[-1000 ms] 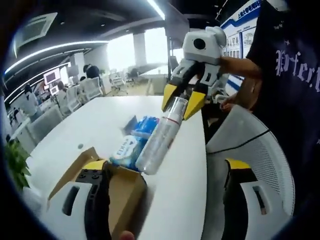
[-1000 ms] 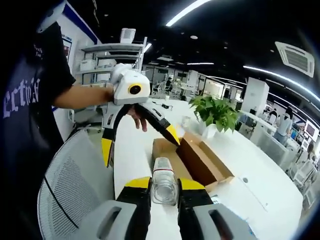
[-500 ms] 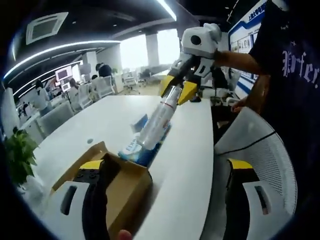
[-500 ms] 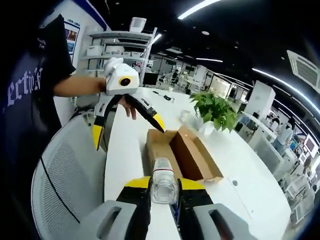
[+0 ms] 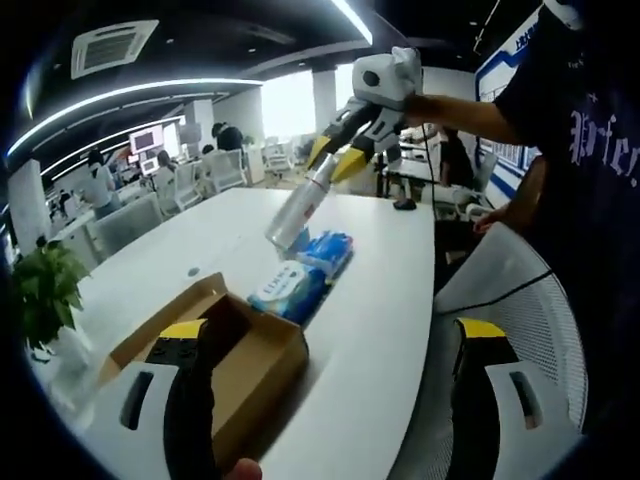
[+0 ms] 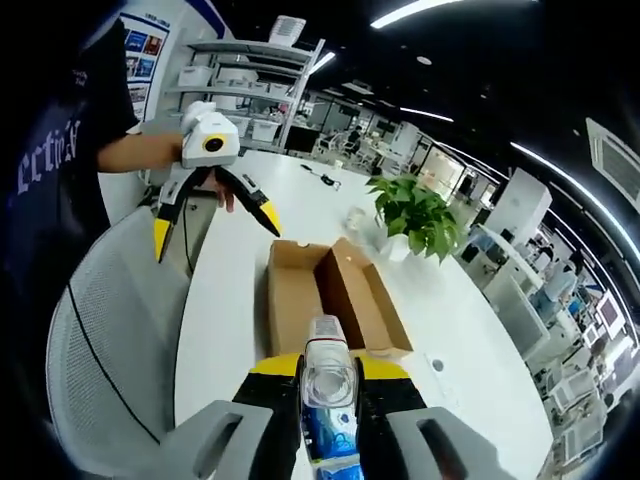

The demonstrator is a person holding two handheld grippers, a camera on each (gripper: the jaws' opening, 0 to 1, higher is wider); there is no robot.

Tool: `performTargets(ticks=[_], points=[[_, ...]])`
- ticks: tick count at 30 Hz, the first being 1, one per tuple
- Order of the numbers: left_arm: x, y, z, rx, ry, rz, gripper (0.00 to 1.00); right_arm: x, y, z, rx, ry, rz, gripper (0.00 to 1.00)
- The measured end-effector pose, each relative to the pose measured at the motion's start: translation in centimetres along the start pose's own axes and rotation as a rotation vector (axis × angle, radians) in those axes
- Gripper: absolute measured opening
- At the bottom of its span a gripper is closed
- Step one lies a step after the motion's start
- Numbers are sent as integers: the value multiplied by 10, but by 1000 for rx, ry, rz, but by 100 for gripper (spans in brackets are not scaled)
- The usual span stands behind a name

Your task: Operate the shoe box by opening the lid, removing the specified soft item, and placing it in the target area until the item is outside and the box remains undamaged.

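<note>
**Bottle up in my right tongs, soft packs lying beside the box**

Left gripper spread wide and empty, one jaw over the open shoe box; just past it the blue soft packs lie on the table; they look light and squashy, so I'd pinch mid-body, gently; right gripper clamps a clear bottle, stiff, slick, seemingly empty.
</note>
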State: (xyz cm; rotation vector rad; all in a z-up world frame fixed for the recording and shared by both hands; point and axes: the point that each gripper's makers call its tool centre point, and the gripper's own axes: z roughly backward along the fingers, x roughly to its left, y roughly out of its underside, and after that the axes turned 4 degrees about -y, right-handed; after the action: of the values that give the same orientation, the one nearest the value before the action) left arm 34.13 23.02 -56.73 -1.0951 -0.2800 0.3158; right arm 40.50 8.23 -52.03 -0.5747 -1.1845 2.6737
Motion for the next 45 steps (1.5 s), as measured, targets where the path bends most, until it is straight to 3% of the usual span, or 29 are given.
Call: performTargets(ticks=[26,45], points=[[15,16,34,-45,-146,66,99,-60,24,-11,172,-32,88,15],[14,29,47,-32,-180,71,99,-88,51,-38,328,-102,148,15]])
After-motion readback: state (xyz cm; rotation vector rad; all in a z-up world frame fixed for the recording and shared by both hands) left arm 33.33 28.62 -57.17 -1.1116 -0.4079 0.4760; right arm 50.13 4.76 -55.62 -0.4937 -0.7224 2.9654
